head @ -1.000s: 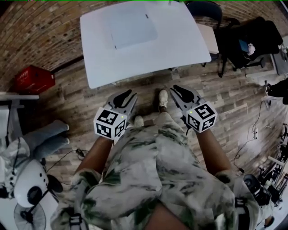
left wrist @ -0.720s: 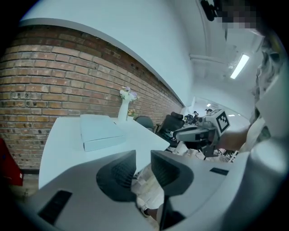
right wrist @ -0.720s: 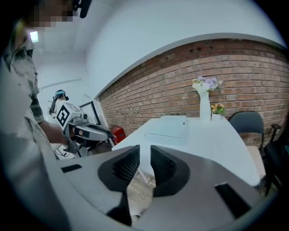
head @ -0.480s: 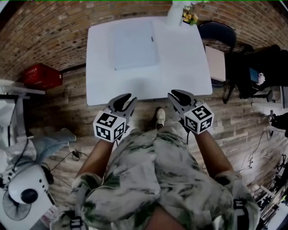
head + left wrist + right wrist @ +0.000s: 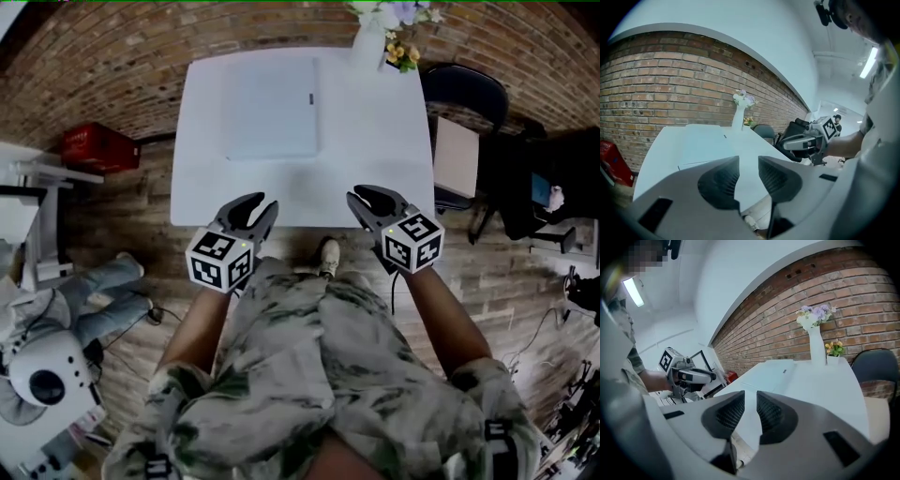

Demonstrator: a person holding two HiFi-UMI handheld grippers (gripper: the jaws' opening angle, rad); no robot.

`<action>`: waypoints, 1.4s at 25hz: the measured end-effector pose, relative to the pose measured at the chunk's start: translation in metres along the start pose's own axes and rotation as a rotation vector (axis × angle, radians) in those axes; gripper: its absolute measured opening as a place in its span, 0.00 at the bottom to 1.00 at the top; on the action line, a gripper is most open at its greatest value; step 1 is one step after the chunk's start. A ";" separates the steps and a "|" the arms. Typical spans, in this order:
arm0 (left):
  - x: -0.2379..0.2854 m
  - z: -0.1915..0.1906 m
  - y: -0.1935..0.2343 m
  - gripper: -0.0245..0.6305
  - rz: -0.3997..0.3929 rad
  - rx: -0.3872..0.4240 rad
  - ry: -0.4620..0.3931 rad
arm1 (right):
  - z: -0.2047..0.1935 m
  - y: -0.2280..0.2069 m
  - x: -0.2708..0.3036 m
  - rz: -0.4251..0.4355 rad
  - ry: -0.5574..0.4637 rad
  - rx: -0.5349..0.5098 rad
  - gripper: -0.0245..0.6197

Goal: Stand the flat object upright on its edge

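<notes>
place: office-type workroom | evidence: brick wall [image 5: 670, 79], white table [image 5: 375, 141], office chair [image 5: 464, 92], plank floor [image 5: 141, 220], ceiling strip light [image 5: 869, 63], flower vase [image 5: 815, 345]

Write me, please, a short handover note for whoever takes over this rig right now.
Left gripper: open, empty, jaws have just been opening, at the near edge of the table.
Right gripper: open, empty, beside it.
Flat object: lying flat, far left on the table, untouched.
Done: nothing yet.
Left: reach it, lift one side, stand it on its edge.
</notes>
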State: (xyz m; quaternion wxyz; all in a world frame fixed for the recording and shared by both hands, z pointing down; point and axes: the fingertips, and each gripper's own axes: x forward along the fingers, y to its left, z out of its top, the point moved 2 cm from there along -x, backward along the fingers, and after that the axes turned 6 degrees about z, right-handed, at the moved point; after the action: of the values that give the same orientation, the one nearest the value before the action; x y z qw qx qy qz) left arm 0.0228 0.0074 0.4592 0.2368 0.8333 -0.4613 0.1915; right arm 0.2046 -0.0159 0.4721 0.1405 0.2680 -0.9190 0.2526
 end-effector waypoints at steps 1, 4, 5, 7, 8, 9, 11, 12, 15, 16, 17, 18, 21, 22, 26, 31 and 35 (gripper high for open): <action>0.005 0.002 -0.001 0.22 0.009 -0.001 0.003 | 0.001 -0.006 0.001 0.009 0.001 -0.002 0.19; 0.015 0.006 -0.001 0.22 0.022 -0.008 0.017 | 0.004 -0.020 0.009 0.027 0.004 -0.004 0.20; 0.018 0.008 0.000 0.22 0.023 -0.011 0.022 | 0.006 -0.025 0.011 0.029 0.003 -0.001 0.20; 0.022 0.012 0.007 0.22 0.026 -0.016 0.028 | 0.010 -0.033 0.018 0.029 -0.003 0.012 0.22; 0.024 0.015 0.012 0.22 0.029 -0.017 0.029 | 0.013 -0.037 0.022 0.029 -0.006 0.021 0.22; 0.027 0.018 0.019 0.22 0.031 -0.020 0.028 | 0.015 -0.041 0.026 0.028 -0.007 0.031 0.23; 0.032 0.025 0.035 0.22 0.037 -0.029 0.023 | 0.019 -0.049 0.035 0.026 -0.002 0.050 0.24; 0.035 0.029 0.043 0.22 0.041 -0.034 0.020 | 0.021 -0.054 0.040 0.025 0.003 0.061 0.24; 0.043 0.042 0.072 0.23 0.050 -0.045 0.011 | 0.029 -0.067 0.055 0.015 0.011 0.104 0.25; 0.045 0.046 0.082 0.23 0.053 -0.046 0.009 | 0.031 -0.072 0.060 0.010 0.014 0.116 0.25; 0.047 0.050 0.092 0.23 0.057 -0.046 0.009 | 0.035 -0.076 0.066 0.006 0.018 0.125 0.26; 0.050 0.053 0.102 0.23 0.060 -0.047 0.009 | 0.038 -0.080 0.073 0.001 0.023 0.131 0.26; 0.061 0.060 0.132 0.23 0.063 -0.057 0.021 | 0.049 -0.096 0.094 -0.018 0.037 0.157 0.27; 0.065 0.061 0.143 0.24 0.063 -0.060 0.028 | 0.051 -0.101 0.102 -0.024 0.041 0.169 0.27; 0.082 0.064 0.181 0.25 0.067 -0.084 0.051 | 0.057 -0.121 0.127 -0.045 0.063 0.214 0.29; 0.101 0.060 0.219 0.27 0.066 -0.118 0.078 | 0.058 -0.142 0.159 -0.061 0.103 0.255 0.32; 0.117 0.055 0.247 0.28 0.053 -0.156 0.113 | 0.062 -0.155 0.185 -0.073 0.139 0.278 0.34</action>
State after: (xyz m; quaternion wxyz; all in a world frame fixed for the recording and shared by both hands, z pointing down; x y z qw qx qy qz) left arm -0.1250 -0.2171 0.5312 0.3215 0.7876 -0.4827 0.2080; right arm 0.1338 -0.2406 0.5534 0.1743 0.2998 -0.8531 0.3899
